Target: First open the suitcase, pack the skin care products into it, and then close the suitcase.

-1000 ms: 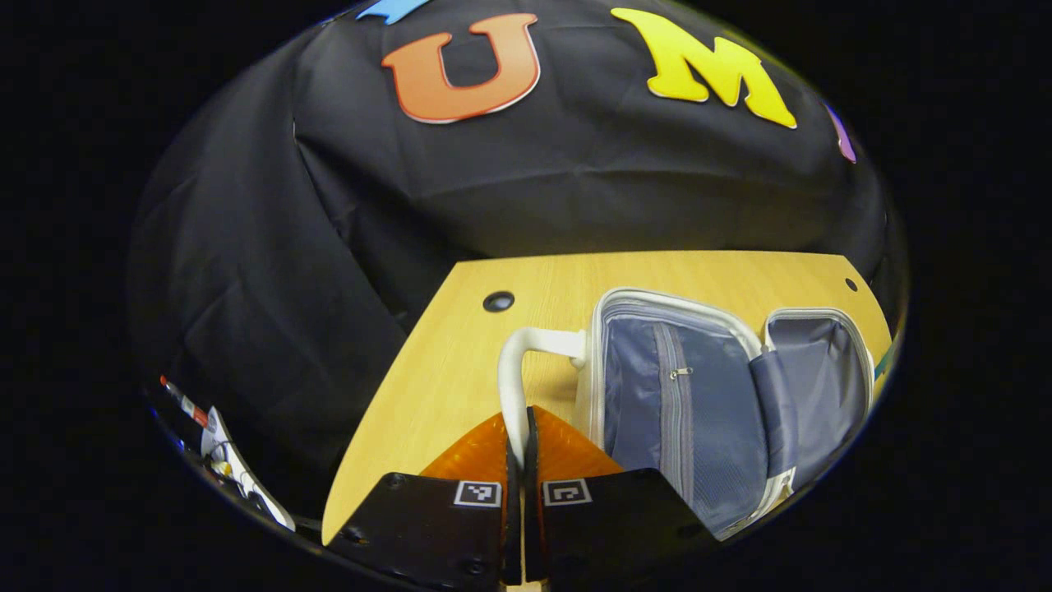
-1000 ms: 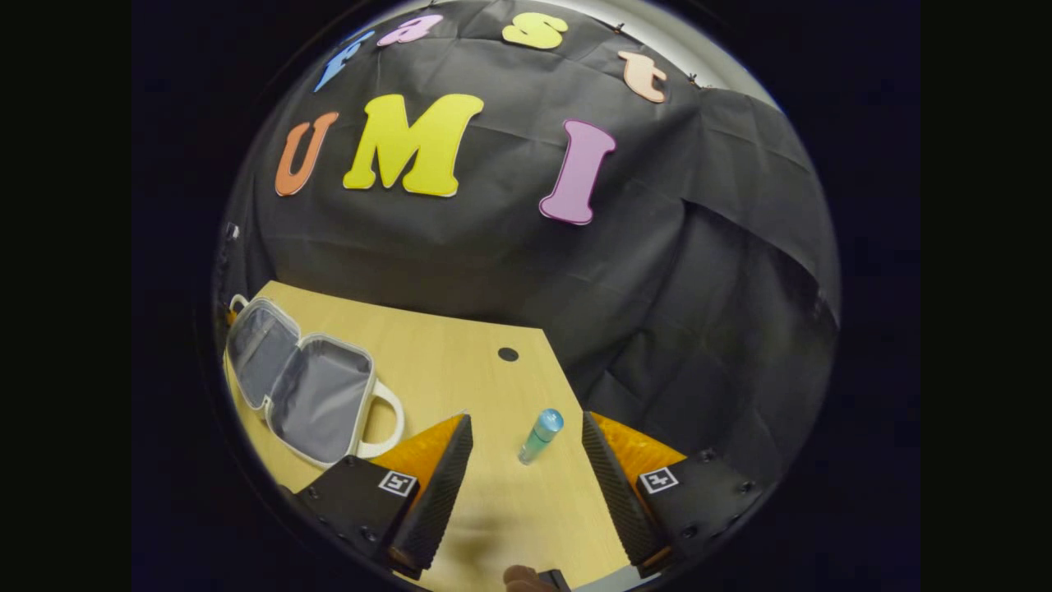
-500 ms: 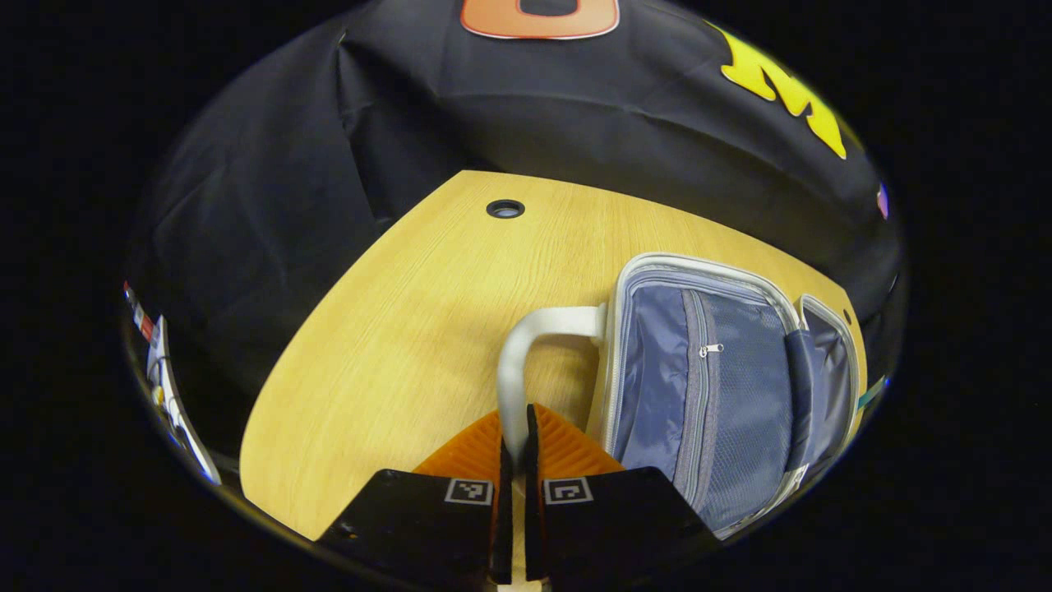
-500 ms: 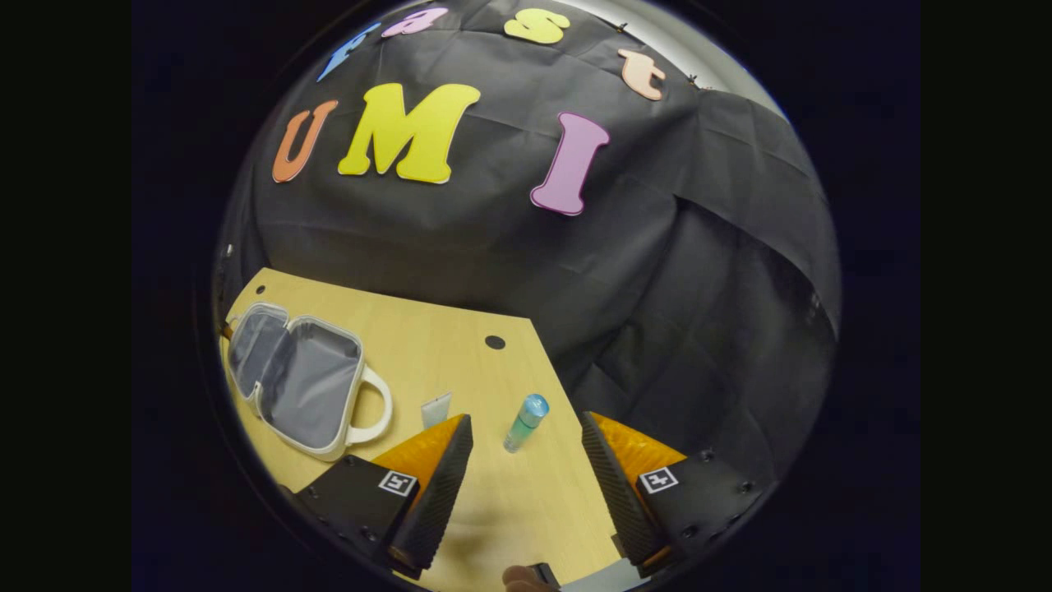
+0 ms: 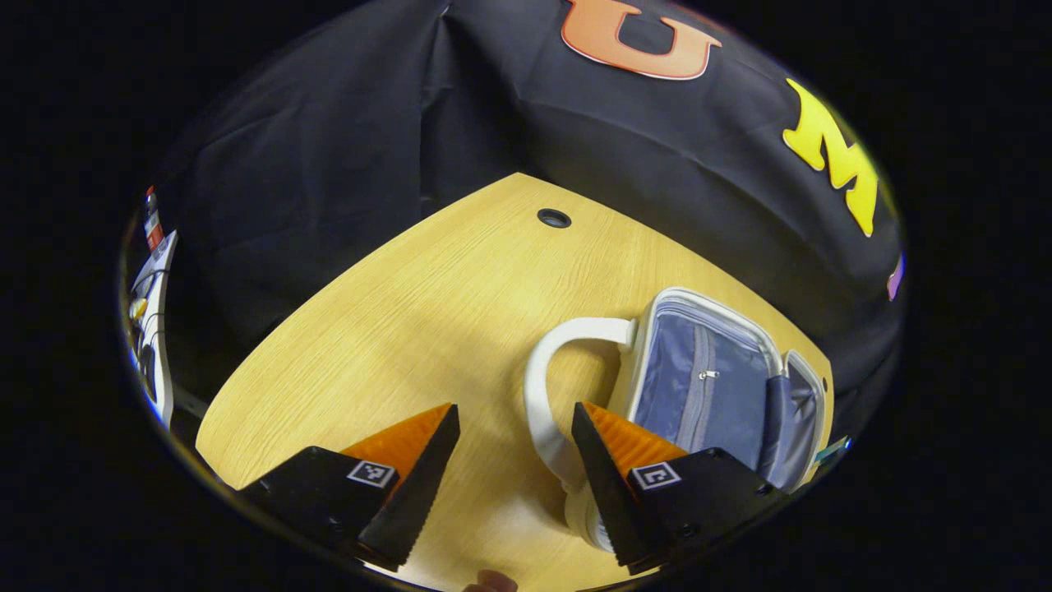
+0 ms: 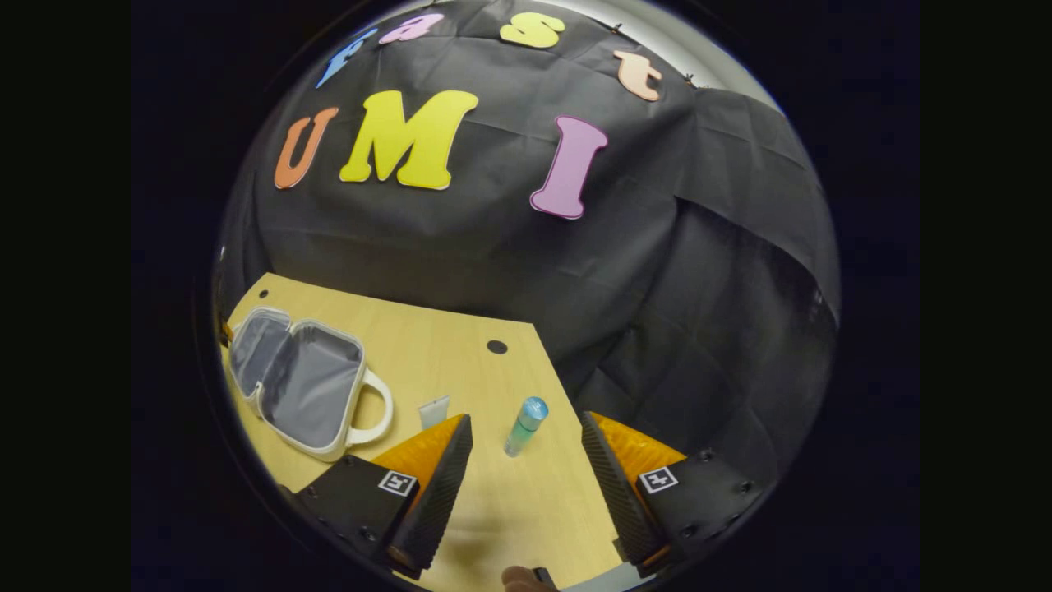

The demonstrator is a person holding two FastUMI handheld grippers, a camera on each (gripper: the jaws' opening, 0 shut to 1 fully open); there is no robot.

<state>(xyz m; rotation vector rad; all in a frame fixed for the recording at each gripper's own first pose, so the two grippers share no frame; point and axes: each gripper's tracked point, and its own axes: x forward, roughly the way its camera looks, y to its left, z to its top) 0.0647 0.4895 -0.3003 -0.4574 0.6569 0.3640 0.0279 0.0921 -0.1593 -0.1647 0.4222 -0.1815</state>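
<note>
Black cloth hangs behind a wooden counter (image 5: 394, 329). Half a second ago the left tool (image 5: 514, 440) was clamped on the suitcase handle (image 5: 546, 386); now its fingers stand apart, the handle lying free just beside the right-hand finger. The suitcase (image 5: 715, 386) lies open on the counter, so the opening step looks done and packing comes next. The right tool (image 6: 526, 448) is spread apart above the counter, with a blue-capped bottle (image 6: 524, 426) lying ahead between its fingers. Counted: one suitcase, two products, the bottle and a small pale tube (image 6: 434, 409), and two tools.
</note>
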